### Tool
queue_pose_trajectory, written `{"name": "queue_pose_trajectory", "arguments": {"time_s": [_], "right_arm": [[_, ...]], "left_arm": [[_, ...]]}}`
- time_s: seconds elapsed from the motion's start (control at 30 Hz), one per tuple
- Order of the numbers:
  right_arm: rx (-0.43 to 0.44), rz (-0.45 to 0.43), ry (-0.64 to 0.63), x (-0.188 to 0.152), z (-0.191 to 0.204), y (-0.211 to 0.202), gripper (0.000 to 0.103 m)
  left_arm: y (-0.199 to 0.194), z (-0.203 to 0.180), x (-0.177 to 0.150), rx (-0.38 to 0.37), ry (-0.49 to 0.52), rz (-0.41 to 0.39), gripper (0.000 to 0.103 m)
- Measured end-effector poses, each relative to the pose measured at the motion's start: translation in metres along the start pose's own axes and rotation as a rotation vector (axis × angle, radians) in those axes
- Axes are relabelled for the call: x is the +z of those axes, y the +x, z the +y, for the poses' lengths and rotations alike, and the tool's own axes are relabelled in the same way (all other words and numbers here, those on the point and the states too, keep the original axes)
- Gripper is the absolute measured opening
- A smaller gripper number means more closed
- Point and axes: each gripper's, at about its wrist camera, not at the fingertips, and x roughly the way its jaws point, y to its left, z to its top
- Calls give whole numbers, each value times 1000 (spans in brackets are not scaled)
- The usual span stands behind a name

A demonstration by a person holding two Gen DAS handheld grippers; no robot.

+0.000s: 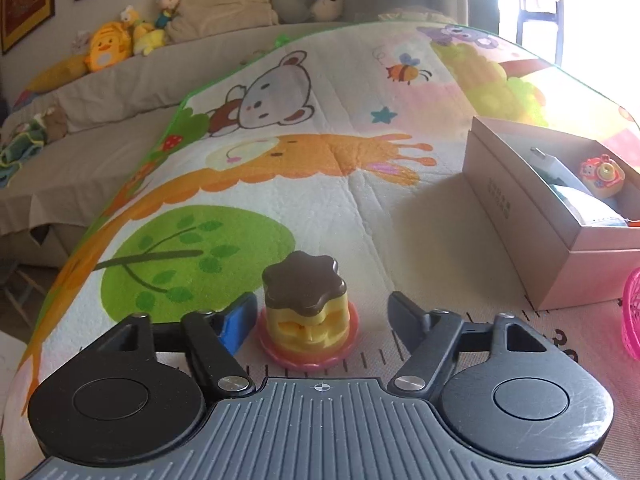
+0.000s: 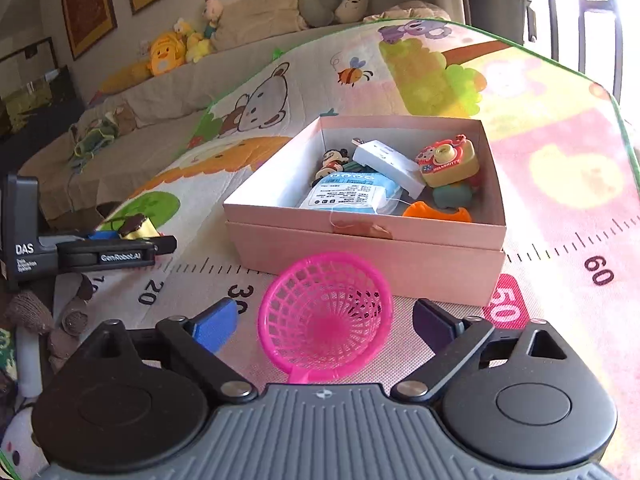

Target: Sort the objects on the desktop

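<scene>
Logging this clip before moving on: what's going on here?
A person is sorting small toys on a cartoon play mat into a pink cardboard box, which already holds a toy camera, a white charger and a blue packet. The left hand-held gripper straddles a toy pudding, pads not touching. The right hand-held gripper stands open around a pink plastic basket.

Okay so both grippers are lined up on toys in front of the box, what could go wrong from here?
1. The pudding toy stands tall on a small pink dish; the left gripper jaws have not yet closed on it, and an off-centre squeeze may tip it.
2. The pink net basket lies tilted between the right gripper open jaws; its thin mesh might flex or slip out.
3. The box is already crowded, so new toys may spill.
</scene>
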Motion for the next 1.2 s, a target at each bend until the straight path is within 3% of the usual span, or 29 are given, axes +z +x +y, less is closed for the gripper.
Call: {"name": "queue_pose_trajectory", "arguments": {"time_s": [0.03, 0.07, 0.23, 0.47, 0.53, 0.6, 0.73, 0.83, 1.07, 1.2], "right_arm": [[0, -16, 13, -2, -2, -3, 102], [-8, -33, 24, -7, -6, -7, 103], [-43, -87, 112, -22, -25, -15, 103], [-42, -100, 350, -37, -63, -18, 103], [-45, -103, 372, -39, -67, -19, 103], [-57, -94, 348, -39, -64, -18, 103], [-136, -48, 244, -37, -46, -11, 103], [-160, -44, 246, -38, -43, -10, 103], [-117, -124, 413, -44, -55, -18, 103], [-34, -32, 340, -36, -57, -20, 103]], "left_arm": [[-1, -2, -1, 7, -2, -3, 71], [-3, -5, -1, 15, -3, -6, 62], [-17, -25, -7, 5, -11, -4, 60], [-65, -71, -38, -150, 97, 4, 61], [-72, -78, -46, -172, 121, 1, 63], [-74, -83, -52, -179, 144, -3, 77], [-70, -81, -53, -197, 119, 14, 85], [-68, -77, -53, -218, 98, 25, 93], [-71, -76, -53, -234, 90, 12, 100], [-71, -71, -52, -211, 54, 16, 100]]}}
